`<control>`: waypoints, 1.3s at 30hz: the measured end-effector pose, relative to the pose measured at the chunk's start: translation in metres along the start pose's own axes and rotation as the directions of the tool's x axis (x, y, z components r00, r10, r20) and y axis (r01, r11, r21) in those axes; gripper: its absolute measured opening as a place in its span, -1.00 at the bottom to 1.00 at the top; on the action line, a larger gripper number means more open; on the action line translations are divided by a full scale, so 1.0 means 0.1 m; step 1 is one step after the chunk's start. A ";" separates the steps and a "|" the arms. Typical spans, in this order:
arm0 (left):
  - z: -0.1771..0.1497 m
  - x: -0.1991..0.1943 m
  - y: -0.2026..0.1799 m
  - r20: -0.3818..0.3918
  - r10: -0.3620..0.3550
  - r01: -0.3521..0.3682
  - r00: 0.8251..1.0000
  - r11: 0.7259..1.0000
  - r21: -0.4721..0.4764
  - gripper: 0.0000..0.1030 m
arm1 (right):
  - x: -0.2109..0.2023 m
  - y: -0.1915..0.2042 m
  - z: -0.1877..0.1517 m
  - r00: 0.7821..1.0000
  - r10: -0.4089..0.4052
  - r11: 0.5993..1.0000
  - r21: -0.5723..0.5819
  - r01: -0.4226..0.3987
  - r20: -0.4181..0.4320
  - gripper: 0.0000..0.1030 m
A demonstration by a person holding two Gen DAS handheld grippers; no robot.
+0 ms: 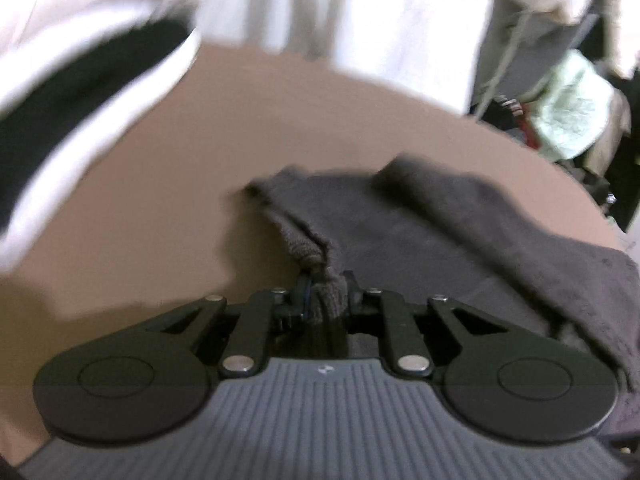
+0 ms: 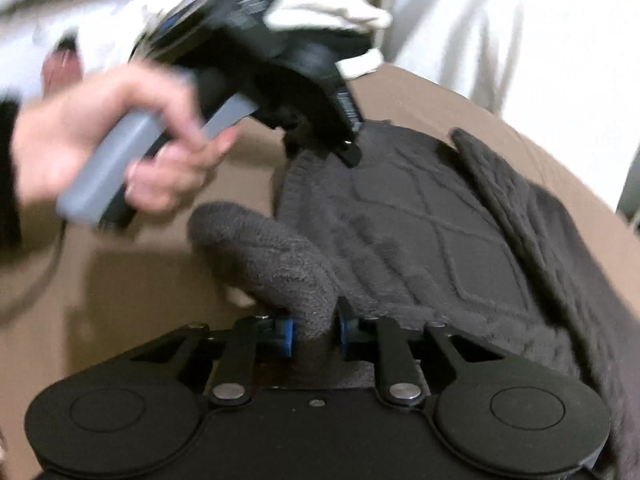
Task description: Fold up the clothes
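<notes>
A dark grey cable-knit sweater lies on a brown table. My right gripper is shut on a bunched fold of the sweater's near edge. My left gripper is shut on another edge of the sweater, lifting it slightly. In the right wrist view the left gripper shows at the sweater's far left edge, held by a bare hand. The frames are blurred by motion.
White and black clothes are piled at the table's far left. White cloth hangs behind the table. Clutter with a green-patterned bag stands beyond the table's right edge. Bare brown table shows left of the sweater.
</notes>
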State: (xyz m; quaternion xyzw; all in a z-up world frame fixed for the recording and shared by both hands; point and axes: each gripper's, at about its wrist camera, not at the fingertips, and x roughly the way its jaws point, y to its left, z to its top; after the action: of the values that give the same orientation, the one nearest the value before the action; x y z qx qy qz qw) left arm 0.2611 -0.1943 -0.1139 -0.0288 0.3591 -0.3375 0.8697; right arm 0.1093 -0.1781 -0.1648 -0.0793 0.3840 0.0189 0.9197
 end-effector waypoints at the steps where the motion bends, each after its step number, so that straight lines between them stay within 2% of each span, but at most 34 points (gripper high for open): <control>1: 0.08 -0.04 -0.10 0.025 -0.034 0.034 0.999 0.999 0.020 -0.75 | -0.07 -0.07 -0.01 1.000 0.001 1.000 0.030 -0.002 0.018 -0.61; 4: 0.31 -0.14 -0.45 0.088 -0.132 0.125 0.987 0.989 0.083 -0.75 | -0.27 -0.27 -0.06 0.997 0.002 0.993 0.121 -0.011 0.071 -0.61; 8: 0.50 -0.29 -1.16 0.100 -0.225 0.204 0.969 0.961 0.184 -0.75 | -0.53 -0.56 -0.13 0.991 -0.014 0.974 0.228 -0.017 0.133 -0.63; 11: 0.54 -0.35 -1.82 0.056 -0.341 0.313 0.938 0.908 0.279 -0.75 | -0.72 -0.84 -0.25 0.986 -0.073 0.961 0.274 0.030 0.148 -0.64; 13: 0.52 -0.31 -2.23 0.006 -0.420 0.397 0.907 0.862 0.314 -0.80 | -0.88 -1.02 -0.42 0.979 -0.108 0.929 0.367 0.037 0.175 -0.64; 15: 0.42 -0.16 -2.63 -0.082 -0.472 0.471 0.878 0.819 0.328 -0.81 | -0.99 -1.16 -0.63 0.971 -0.145 0.891 0.451 0.045 0.189 -0.64; 16: 0.33 -0.04 -2.83 -0.144 -0.464 0.485 0.874 0.814 0.320 -0.74 | -1.01 -1.22 -0.75 0.970 -0.163 0.869 0.491 0.055 0.180 -0.64; 17: 0.24 0.09 -2.99 -0.204 -0.425 0.470 0.882 0.825 0.315 -0.60 | -0.98 -1.26 -0.88 0.972 -0.173 0.849 0.525 0.066 0.157 -0.64; 19: 0.04 0.32 -3.22 -0.307 -0.321 0.416 0.896 0.848 0.330 -0.20 | -0.91 -1.34 -1.13 0.978 -0.178 0.809 0.582 0.081 0.111 -0.64; 20: -0.02 0.33 -3.21 -0.319 -0.312 0.413 0.895 0.848 0.331 -0.19 | -0.87 -1.38 -1.26 0.980 -0.179 0.788 0.609 0.090 0.088 -0.64; 22: -0.06 0.25 -3.04 -0.299 -0.345 0.433 0.890 0.844 0.317 -0.14 | -0.85 -1.47 -1.40 0.984 -0.153 0.744 0.666 0.053 0.093 -0.64; 24: 0.02 0.11 -2.71 -0.242 -0.375 0.435 0.895 0.853 0.289 0.10 | -0.85 -1.55 -1.50 0.986 -0.119 0.694 0.720 -0.001 0.116 -0.64; 25: 0.07 0.04 -2.54 -0.214 -0.393 0.441 0.894 0.858 0.264 0.18 | -0.84 -1.58 -1.52 0.986 -0.106 0.682 0.731 -0.020 0.126 -0.63; 26: 0.12 -0.03 -2.35 -0.187 -0.417 0.452 0.889 0.863 0.225 0.18 | -0.86 -1.58 -1.53 0.986 -0.098 0.677 0.736 -0.031 0.132 -0.62; 27: 0.18 -0.08 -2.19 -0.168 -0.418 0.446 0.893 0.873 0.199 0.18 | -0.88 -1.58 -1.55 0.986 -0.095 0.668 0.743 -0.039 0.137 -0.62; 28: 0.24 -0.11 -2.06 -0.161 -0.392 0.418 0.906 0.889 0.188 0.19 | -0.90 -1.58 -1.58 0.986 -0.091 0.660 0.750 -0.047 0.142 -0.59; 30: 0.32 -0.17 -1.82 -0.152 -0.329 0.354 0.932 0.917 0.183 0.19 | -0.94 -1.57 -1.62 0.985 -0.084 0.642 0.764 -0.063 0.152 -0.41; 32: 0.23 -0.20 -1.68 -0.163 -0.247 0.281 0.955 0.931 0.235 0.19 | -0.97 -1.58 -1.62 0.982 -0.062 0.605 0.789 -0.107 0.180 -0.30; 34: 0.03 -0.19 -1.55 -0.208 -0.219 0.267 0.953 0.933 0.241 0.19 | -1.05 -1.57 -1.59 0.979 -0.050 0.591 0.796 -0.133 0.200 -0.16; 36: -0.16 -0.12 -1.45 -0.246 -0.216 0.269 0.945 0.940 0.210 0.19 | -1.15 -1.56 -1.55 0.977 -0.067 0.610 0.783 -0.120 0.202 -0.11; 37: -0.25 -0.05 -1.41 -0.267 -0.222 0.275 0.938 0.944 0.182 0.19 | -1.19 -1.57 -1.53 0.976 -0.082 0.615 0.781 -0.109 0.200 0.08; 38: -0.34 0.01 -1.38 -0.287 -0.229 0.281 0.930 0.947 0.154 0.19 | -1.21 -1.59 -1.52 0.975 -0.100 0.615 0.783 -0.096 0.198 0.36; 39: -0.44 0.07 -1.34 -0.307 -0.237 0.286 0.922 0.950 0.126 0.19 | -1.23 -1.61 -1.51 0.974 -0.122 0.604 0.793 -0.081 0.193 0.48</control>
State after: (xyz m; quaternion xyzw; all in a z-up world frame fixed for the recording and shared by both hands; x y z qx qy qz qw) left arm 0.1611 -0.2931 -0.1115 0.0461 0.4449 -0.4803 0.7545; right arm -0.0684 -0.3585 -0.1614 0.3364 0.2433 -0.1554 0.8964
